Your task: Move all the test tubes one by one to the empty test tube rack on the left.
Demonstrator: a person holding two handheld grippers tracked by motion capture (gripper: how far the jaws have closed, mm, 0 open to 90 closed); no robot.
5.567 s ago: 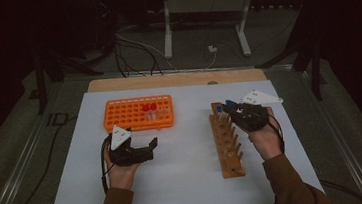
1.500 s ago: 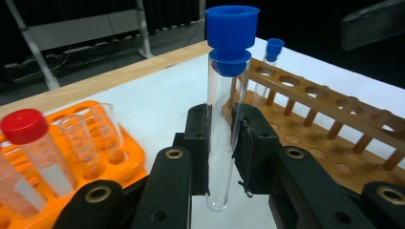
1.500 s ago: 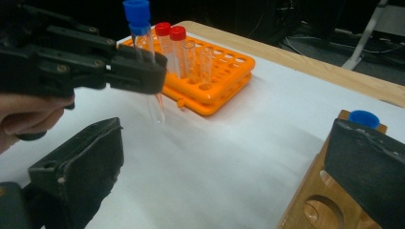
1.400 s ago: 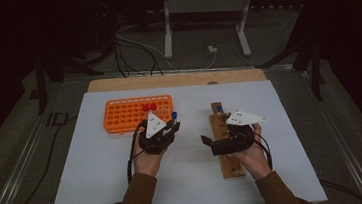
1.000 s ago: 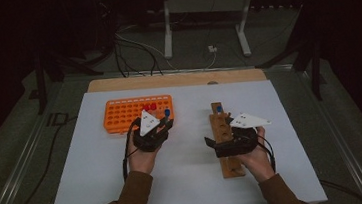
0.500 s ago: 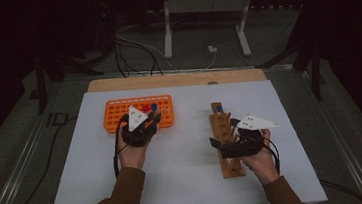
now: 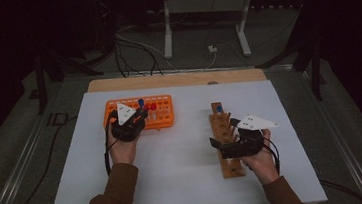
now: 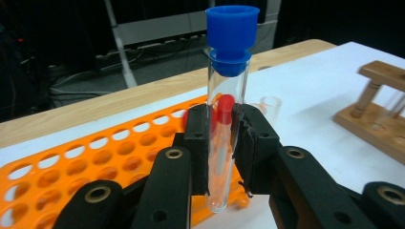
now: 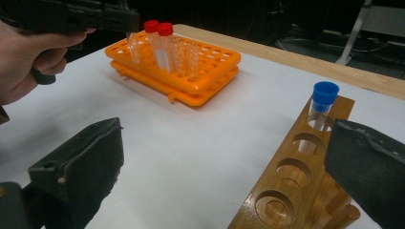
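My left gripper (image 8: 224, 125) is shut on a clear tube with a blue cap (image 8: 225, 90), held upright over the front edge of the orange rack (image 8: 71, 162). In the high view the left gripper (image 7: 139, 115) sits at that rack's (image 7: 165, 119) near side, with the blue cap (image 7: 141, 102) sticking up. Two red-capped tubes (image 9: 159, 38) stand in the orange rack (image 9: 210, 81). My right gripper (image 9: 224, 157) is open over the wooden rack (image 9: 286, 191), nothing between its jaws. Another blue-capped tube (image 9: 321, 105) stands in the wooden rack's far hole.
The racks rest on a white sheet (image 7: 185, 167) over a wooden table (image 7: 177, 79). Several clear uncapped tubes (image 9: 186, 55) stand in the orange rack. Cables and a metal stand (image 7: 200, 9) lie on the floor beyond the table.
The left gripper has carried the blue-capped tube leftward from the table's middle to the orange rack. The right gripper has stayed over the wooden rack.
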